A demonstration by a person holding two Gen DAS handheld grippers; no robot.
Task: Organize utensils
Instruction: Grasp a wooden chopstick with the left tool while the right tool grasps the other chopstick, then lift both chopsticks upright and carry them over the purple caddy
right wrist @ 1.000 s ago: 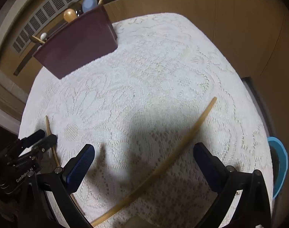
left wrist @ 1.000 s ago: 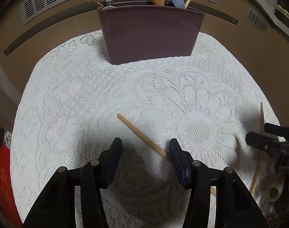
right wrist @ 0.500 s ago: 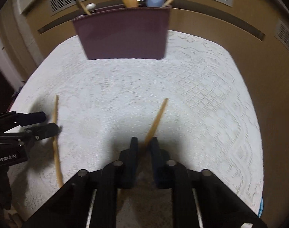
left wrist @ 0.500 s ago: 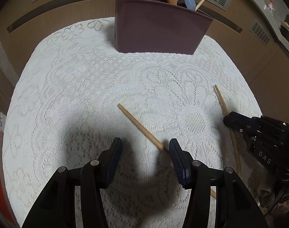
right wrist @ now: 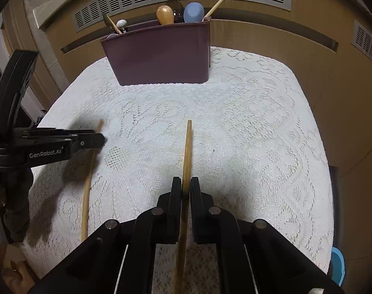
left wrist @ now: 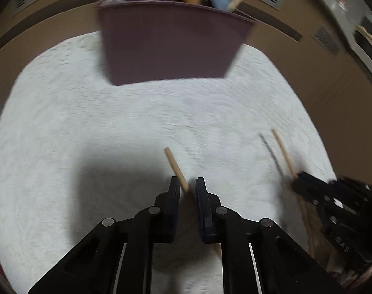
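Two wooden chopsticks are getting picked up off the white lace tablecloth (right wrist: 247, 127) right now, one per gripper. On the right wrist view the right gripper (right wrist: 185, 186) is sitting clamped tight on its chopstick (right wrist: 188, 147), with the stick running straight out ahead between the pads toward the holder. Over on the left wrist view, which is pretty blurry, the left gripper (left wrist: 187, 186) is closing its jaws on the other chopstick (left wrist: 176, 165); the stick is sitting between the pads and angling up and to the left, though I can't tell if both pads are actually pressing on it. That same stick is also showing in the right view, beside the left gripper's tip. The maroon utensil holder (right wrist: 161, 54) is standing at the far edge of the cloth, well apart from both grippers, already holding a wooden spoon (right wrist: 165, 14), a blue spoon (right wrist: 193, 12) and another stick (right wrist: 219, 0) poking out of the right corner
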